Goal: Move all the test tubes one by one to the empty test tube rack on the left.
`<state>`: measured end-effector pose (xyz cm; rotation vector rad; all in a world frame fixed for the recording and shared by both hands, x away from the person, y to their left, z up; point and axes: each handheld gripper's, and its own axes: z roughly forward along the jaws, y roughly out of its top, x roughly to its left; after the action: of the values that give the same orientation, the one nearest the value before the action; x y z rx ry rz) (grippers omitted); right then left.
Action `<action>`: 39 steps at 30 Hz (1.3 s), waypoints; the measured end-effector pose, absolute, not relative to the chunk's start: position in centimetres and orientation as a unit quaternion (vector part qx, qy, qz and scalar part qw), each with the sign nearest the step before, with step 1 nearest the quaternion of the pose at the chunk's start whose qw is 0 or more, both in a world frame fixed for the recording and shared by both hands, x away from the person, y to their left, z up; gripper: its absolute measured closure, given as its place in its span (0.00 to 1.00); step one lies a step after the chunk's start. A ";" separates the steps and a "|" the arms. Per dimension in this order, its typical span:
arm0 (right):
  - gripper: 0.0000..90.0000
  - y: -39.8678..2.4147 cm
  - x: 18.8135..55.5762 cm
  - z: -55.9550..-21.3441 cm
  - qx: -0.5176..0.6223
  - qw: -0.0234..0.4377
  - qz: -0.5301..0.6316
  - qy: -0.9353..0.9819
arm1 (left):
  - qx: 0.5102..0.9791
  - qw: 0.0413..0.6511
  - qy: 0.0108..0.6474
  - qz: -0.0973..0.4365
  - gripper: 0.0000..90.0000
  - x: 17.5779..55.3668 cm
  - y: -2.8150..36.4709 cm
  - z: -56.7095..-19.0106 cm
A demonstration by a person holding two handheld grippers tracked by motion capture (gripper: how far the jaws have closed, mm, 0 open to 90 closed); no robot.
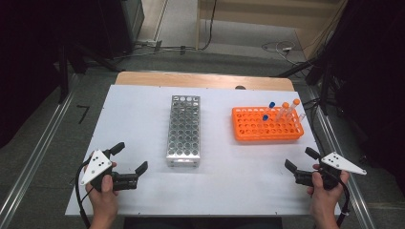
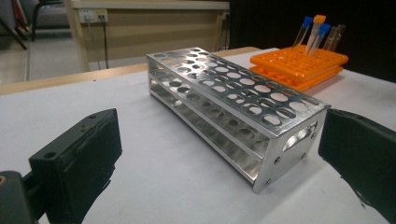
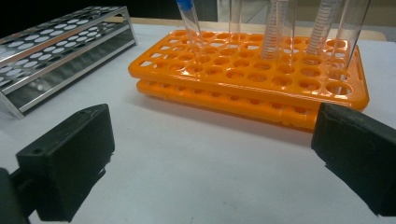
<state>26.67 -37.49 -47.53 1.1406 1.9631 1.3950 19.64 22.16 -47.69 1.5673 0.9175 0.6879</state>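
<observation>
A metal tube rack (image 1: 184, 130) lies empty in the middle of the white tabletop (image 1: 138, 109). To its right an orange rack (image 1: 267, 125) holds several capped tubes (image 1: 282, 109) at its far right end, some blue-capped, some orange-capped. My left gripper (image 1: 129, 158) rests open near the front left edge and points at the metal rack (image 2: 233, 102); nothing sits between its pads (image 2: 79, 158). My right gripper (image 1: 301, 159) is open at the front right. Its pads (image 3: 70, 158) frame the orange rack (image 3: 252, 74) and tubes (image 3: 280, 28), a short way off.
The wooden table edge (image 1: 200, 78) shows beyond the white sheet. Dark stands and cables (image 1: 282, 47) lie on the floor behind the table. Metal rails (image 1: 33, 162) run along both sides. Bare white surface lies between the racks and the front edge.
</observation>
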 end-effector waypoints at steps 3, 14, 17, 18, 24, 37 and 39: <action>0.00 -37.1 26.8 -47.2 0.414 0.235 0.505 0.720 | 0.669 0.567 0.384 0.289 0.00 19.6 21.6 -47.4; 0.04 -35.1 28.7 -45.3 0.407 0.209 0.505 0.732 | 0.679 0.566 0.379 0.274 0.00 19.8 20.7 -47.3; 0.05 -34.4 29.6 -44.8 0.403 0.206 0.502 0.737 | 0.681 0.556 0.386 0.280 0.00 20.0 20.6 -47.1; 0.06 -34.1 29.9 -44.7 0.402 0.206 0.500 0.739 | 0.681 0.557 0.385 0.278 0.00 20.0 20.6 -47.1; 0.13 -32.8 32.3 -44.7 0.409 0.192 0.493 0.744 | 0.686 0.557 0.381 0.273 0.00 20.1 20.3 -46.9; 0.44 -30.2 36.7 -45.7 0.426 0.176 0.483 0.745 | 0.687 0.557 0.385 0.265 0.00 20.2 20.2 -47.2; 0.48 -30.0 37.2 -45.9 0.433 0.180 0.477 0.744 | 0.687 0.556 0.386 0.264 0.00 20.2 20.2 -47.2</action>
<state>37.17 -29.96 -45.91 1.2236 2.1014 1.3476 20.19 20.17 -47.16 1.6219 0.9101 0.6239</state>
